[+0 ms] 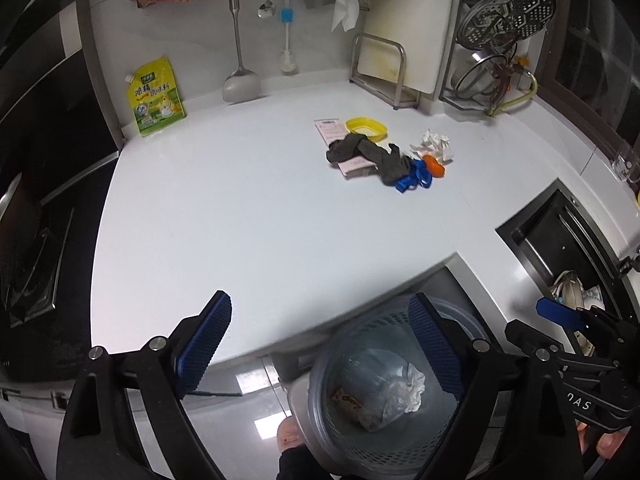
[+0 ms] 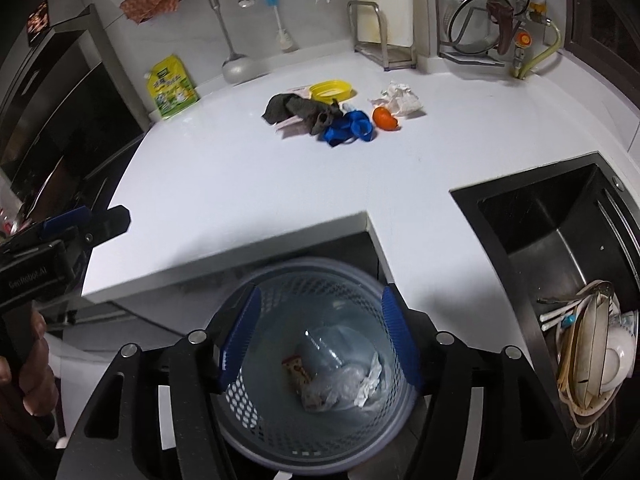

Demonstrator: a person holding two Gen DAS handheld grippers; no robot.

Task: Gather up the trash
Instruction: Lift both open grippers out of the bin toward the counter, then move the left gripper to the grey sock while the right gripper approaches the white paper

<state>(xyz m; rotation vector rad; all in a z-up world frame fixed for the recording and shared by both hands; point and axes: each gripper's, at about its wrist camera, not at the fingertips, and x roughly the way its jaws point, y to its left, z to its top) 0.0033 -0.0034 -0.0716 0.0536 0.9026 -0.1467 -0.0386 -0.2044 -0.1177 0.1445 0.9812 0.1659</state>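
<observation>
Left wrist view: mounted behind the left tool (image 1: 322, 344), tilted steeply down, facing the back wall at 12 o'clock across the white desk (image 1: 248, 216), mesh bin (image 1: 360, 432) close below at 5 o'clock. Right wrist view: same steep tilt from behind the right tool (image 2: 320, 344), directly above the bin (image 2: 256, 412), sink (image 2: 560, 248) at 3 o'clock. Shared by both: desk, bin, litter pile (image 1: 384, 156) (image 2: 332, 114) farther off near 1 o'clock, wall utensils, each other's tool at the frame edge.

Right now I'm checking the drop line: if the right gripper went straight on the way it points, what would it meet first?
Probably the trash already in the blue mesh bin: the right gripper, open and empty, points down into it, toward the crumpled plastic bag. Depth is unclear.
</observation>
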